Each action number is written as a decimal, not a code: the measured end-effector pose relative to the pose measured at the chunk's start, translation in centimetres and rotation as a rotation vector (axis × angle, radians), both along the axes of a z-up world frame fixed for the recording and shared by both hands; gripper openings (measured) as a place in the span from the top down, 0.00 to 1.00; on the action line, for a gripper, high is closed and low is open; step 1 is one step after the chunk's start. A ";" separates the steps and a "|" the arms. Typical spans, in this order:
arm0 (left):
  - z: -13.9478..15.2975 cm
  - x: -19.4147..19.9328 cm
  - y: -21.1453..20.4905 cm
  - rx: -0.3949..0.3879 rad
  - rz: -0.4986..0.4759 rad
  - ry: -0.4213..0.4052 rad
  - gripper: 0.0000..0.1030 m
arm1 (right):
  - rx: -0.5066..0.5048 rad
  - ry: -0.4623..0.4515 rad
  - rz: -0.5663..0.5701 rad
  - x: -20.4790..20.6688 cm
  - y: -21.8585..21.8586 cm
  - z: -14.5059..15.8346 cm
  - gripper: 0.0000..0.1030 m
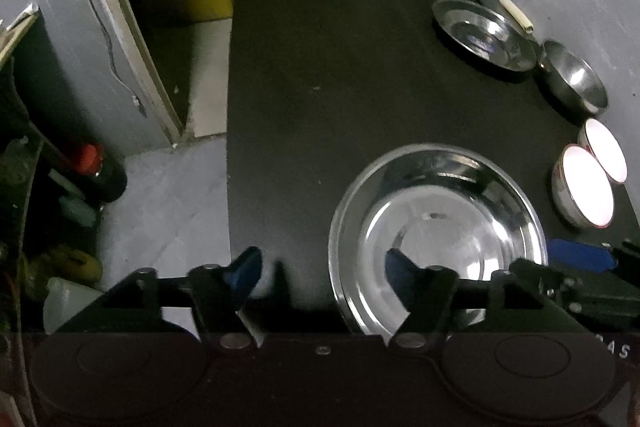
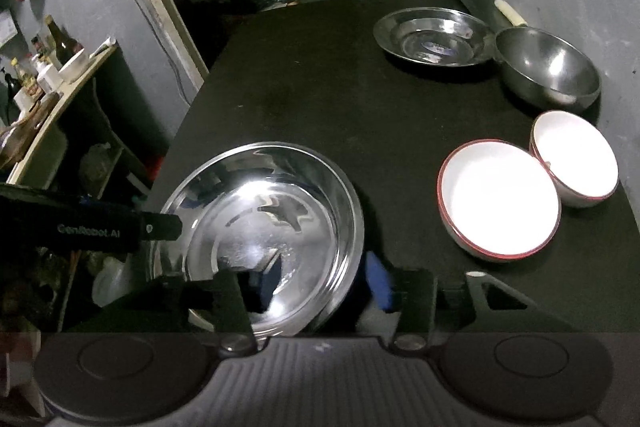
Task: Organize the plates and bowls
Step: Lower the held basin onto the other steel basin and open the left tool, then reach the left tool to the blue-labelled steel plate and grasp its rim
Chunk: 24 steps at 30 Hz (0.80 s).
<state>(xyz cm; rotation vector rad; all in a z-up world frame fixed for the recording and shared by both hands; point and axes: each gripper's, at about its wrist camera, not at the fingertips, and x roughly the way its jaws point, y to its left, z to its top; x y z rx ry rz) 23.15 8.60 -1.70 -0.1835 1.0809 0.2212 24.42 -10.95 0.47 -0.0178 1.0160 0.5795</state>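
Plates and bowls stand scattered over the dark table (image 2: 320, 99), and nearest to me is the large steel plate (image 2: 264, 227), at the table's near left corner. My left gripper (image 1: 324, 267) has its fingers spread: one blue tip hangs off the plate's left rim over the table edge, the other stands over the plate's inner floor, neither pressing on metal. My right gripper (image 2: 316, 279) is spread too, straddling the plate's near right rim, one finger inside and one outside, with no pinch that I can see.

I judge this plate thin, stiff, light and slick, polished enough to mirror my fingers. The sloped rim is the only real hold; a pinch there could slide, so I would bite deep across the lip.

Further right sit two white bowls with red rims, the larger one (image 2: 500, 203) touching the smaller one (image 2: 576, 159). They look ceramic: heavier, chippable, best taken by the wall at the rim and set down softly.

Beyond them a deep steel bowl (image 2: 548, 67) stands just beside a smaller steel plate (image 2: 432, 35), close to the wall. Both probably nest easily but would clatter and skid.
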 end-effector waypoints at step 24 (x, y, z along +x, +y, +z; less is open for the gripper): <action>1.0 9.0 3.9 -0.125 0.018 -0.169 0.01 | 0.066 -0.094 -0.105 4.5 -1.3 1.0 0.00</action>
